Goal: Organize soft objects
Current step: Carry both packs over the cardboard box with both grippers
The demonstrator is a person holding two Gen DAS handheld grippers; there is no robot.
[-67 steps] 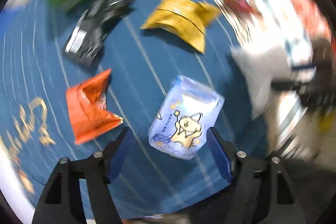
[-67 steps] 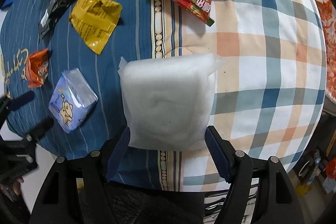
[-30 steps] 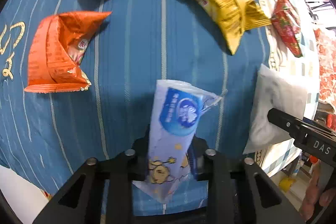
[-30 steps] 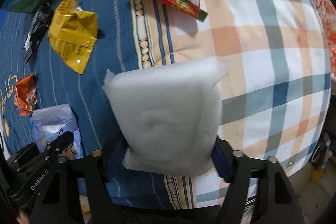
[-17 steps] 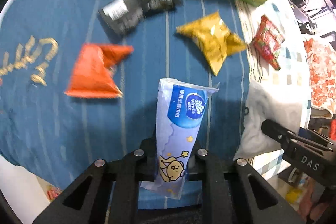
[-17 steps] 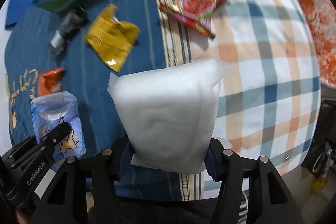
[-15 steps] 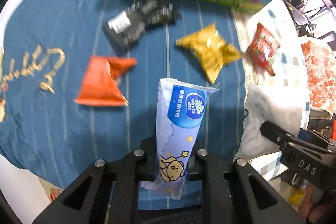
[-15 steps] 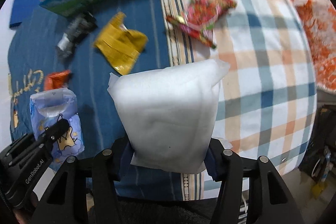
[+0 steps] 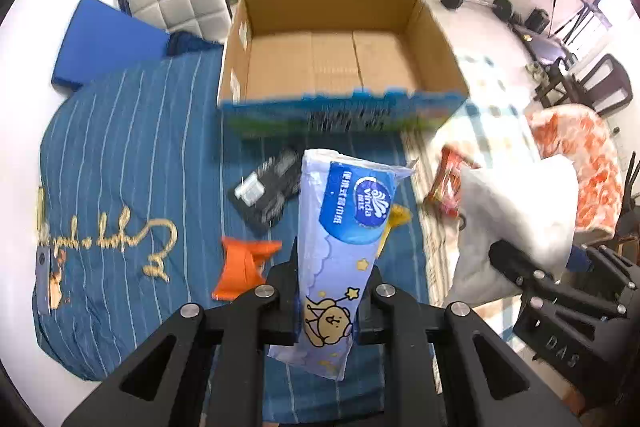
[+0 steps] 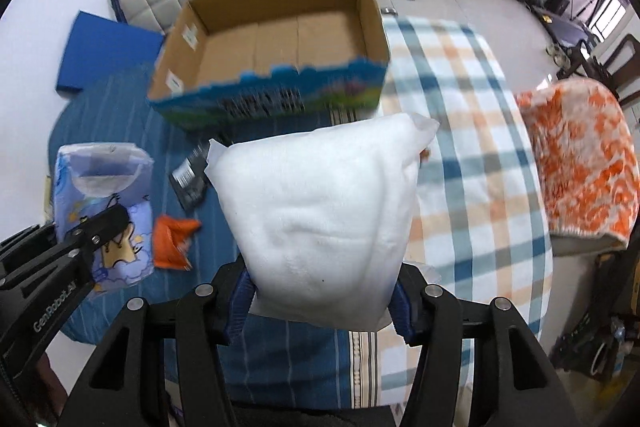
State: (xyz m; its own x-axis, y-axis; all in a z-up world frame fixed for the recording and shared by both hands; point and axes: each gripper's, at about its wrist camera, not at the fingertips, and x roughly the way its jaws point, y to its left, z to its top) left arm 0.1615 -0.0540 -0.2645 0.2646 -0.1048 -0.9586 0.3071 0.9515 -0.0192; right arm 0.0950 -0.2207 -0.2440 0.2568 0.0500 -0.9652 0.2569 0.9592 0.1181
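White pad pkg (image 10: pixel 320 227) in right hand-held gripper (image 10: pixel 324 297)

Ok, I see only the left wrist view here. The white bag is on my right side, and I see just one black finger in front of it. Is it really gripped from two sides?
Observer: Yes. In the right wrist view the right gripper has one blue pad on each lower side of the white bag, and both press into it.
Operator: Good. And what lies beyond that bag? For me that part is blurred.
Observer: A plaid blanket with blue and orange checks. It runs up beside the right wall of the cardboard box.
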